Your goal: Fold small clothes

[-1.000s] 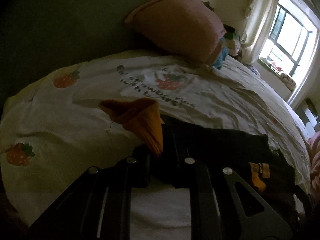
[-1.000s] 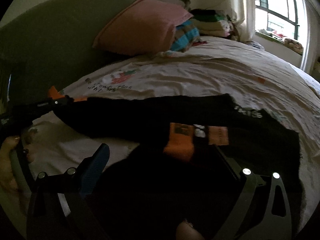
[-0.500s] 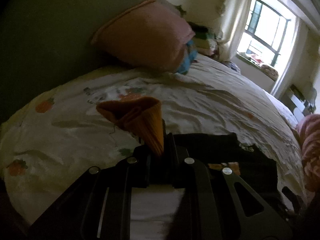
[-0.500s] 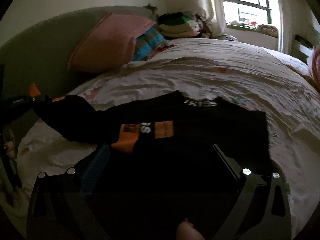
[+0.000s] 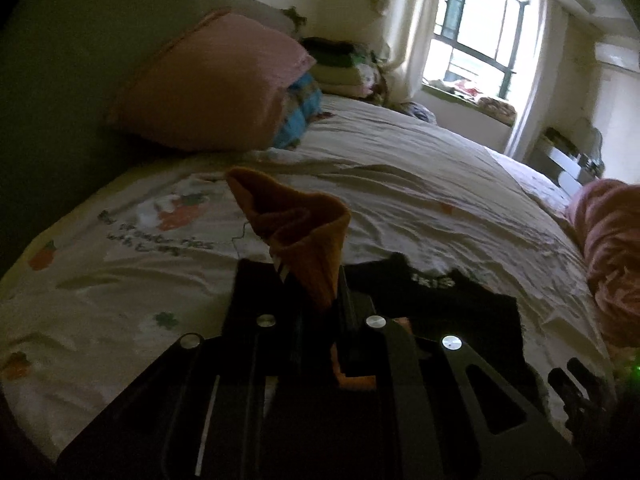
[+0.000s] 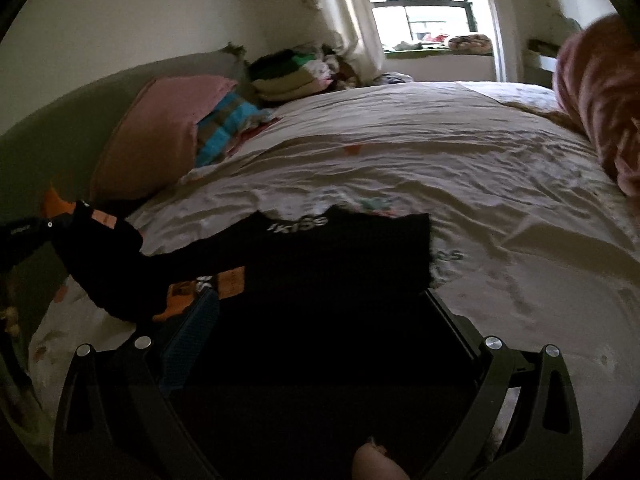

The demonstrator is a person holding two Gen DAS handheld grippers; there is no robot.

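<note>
Fingers of the left gripper (image 5: 316,292) stand pressed together on the orange cuff (image 5: 304,232) of a black garment (image 6: 332,256), the cuff sticking up in a crumpled cone above the tips. In the right wrist view the right gripper (image 6: 320,320) has its blue-padded finger (image 6: 188,336) and its other finger set wide apart with dark cloth filling the space between; whether they press on it cannot be told. A fingertip (image 6: 376,464) shows at the bottom edge. The garment is stretched between the two tools, its far part lying flat on the cream bedsheet (image 6: 480,184), white lettering and an orange patch (image 6: 228,284) showing, its sleeve lifted toward the left gripper at the left of that view. Beyond lies a pink pillow (image 5: 208,88) against the green headboard (image 5: 60,80), with a blue striped cloth (image 6: 224,128) just beside it and stacked folded clothes (image 6: 288,76) behind. A pink blanket (image 5: 608,256) sits at the right; farthest off is the window (image 5: 476,36).
</note>
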